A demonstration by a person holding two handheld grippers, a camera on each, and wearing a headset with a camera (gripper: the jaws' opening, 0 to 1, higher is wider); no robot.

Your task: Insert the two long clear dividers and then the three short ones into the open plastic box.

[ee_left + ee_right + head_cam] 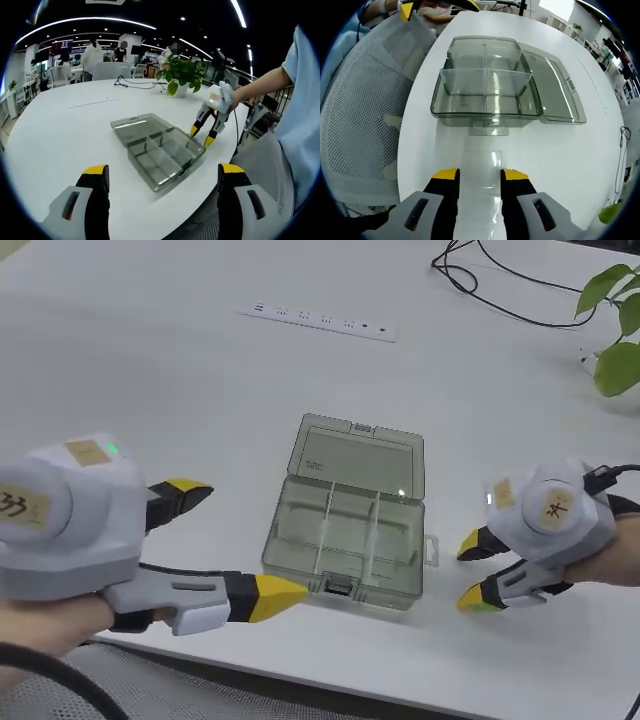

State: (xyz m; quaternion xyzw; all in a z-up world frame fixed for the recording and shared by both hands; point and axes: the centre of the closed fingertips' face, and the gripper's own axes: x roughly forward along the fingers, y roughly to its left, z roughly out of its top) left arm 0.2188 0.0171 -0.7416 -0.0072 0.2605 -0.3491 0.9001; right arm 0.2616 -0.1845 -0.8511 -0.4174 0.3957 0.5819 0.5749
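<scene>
Presently, plastic box (285, 545): set open on the counter (180, 370), with its lid (362, 452) laid flat behind it.
Long dividers (325, 525): two clear ones are seen standing in the box, running front to back in the head view.
Left gripper (240, 540): jaws spread wide, with nothing between them; held just left of the box and apart from it.
Right gripper (472, 573): jaws parted more narrowly, tips pointed toward the box's right side, close by but not touching.
Box against right jaws: in the right gripper view the box lies straight ahead, its clear tab (489, 127) nearest the tips; a faint clear streak on the counter between the jaws cannot be identified.
Box against left jaws: in the left gripper view it lies ahead, midway between the two tips.
Counter: white, glossy and rounded; a white power strip (318, 322) and a black cable (480, 275) lie well behind the box, and a potted plant (615, 325) stands at the far right.
Room: a mesh chair (365, 115) is drawn up at the counter's edge; ceiling light strips and standing people (92, 55) are seen in an open office.
</scene>
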